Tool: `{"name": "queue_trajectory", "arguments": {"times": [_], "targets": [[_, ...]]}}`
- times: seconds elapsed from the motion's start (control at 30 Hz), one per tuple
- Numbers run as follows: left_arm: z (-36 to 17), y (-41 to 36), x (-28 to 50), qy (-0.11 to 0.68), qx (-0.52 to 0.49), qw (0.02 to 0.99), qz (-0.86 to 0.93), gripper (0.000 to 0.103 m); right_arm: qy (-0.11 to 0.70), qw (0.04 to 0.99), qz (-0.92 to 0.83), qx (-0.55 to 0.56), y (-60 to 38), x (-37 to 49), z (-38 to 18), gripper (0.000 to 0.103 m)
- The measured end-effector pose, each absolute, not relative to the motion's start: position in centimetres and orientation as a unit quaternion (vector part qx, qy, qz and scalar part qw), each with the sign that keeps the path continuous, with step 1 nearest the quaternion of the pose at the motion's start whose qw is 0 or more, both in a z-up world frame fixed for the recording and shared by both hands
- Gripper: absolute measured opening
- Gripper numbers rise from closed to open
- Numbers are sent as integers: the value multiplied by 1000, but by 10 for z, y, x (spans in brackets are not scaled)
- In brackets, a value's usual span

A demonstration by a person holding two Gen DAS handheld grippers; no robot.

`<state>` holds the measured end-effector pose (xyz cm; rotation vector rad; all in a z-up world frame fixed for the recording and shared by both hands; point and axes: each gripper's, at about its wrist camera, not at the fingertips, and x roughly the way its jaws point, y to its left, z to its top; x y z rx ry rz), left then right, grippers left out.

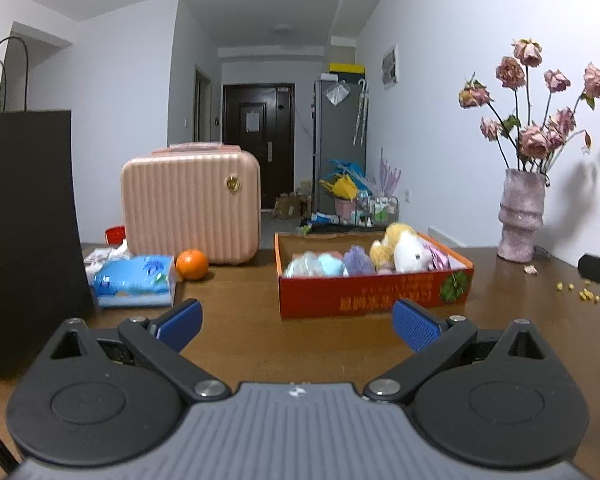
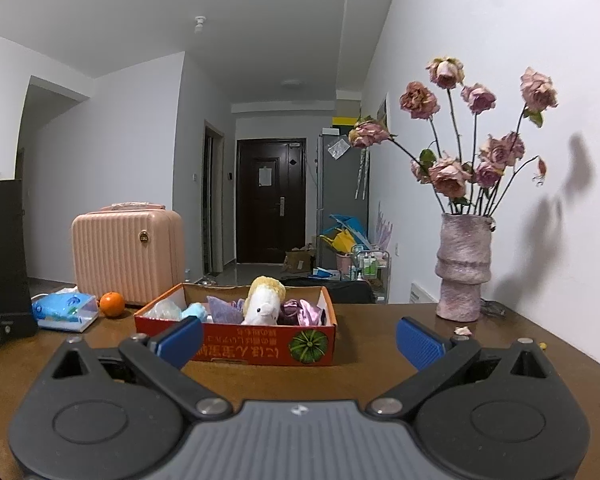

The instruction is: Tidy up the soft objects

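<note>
Orange cardboard box [image 1: 374, 290] of soft toys [image 1: 406, 250] sits mid-worktop [image 1: 240, 320] ahead of both my empty, wide-apart jaws; only my left view shows the crumbs [image 1: 580, 292] by the right edge.

A brown wooden worktop [image 1: 240, 312] is seen carrying an orange cardboard tray [image 1: 374, 294], a ribbed pink hard-shell case [image 1: 191, 204], a round orange fruit [image 1: 192, 264], a blue tissue pack [image 1: 134, 281], a black paper bag [image 1: 26, 232] and a mottled pink vase [image 1: 521, 216].
</note>
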<state>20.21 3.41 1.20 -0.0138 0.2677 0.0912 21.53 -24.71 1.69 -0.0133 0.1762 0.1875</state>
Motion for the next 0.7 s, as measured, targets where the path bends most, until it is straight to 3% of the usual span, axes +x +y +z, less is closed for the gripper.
{"name": "queue_trajectory", "arguments": {"times": [0.7], "targets": [[-6, 28, 140, 158, -16, 987, 15, 103, 116, 989, 90, 13, -246, 137, 5, 103]]}}
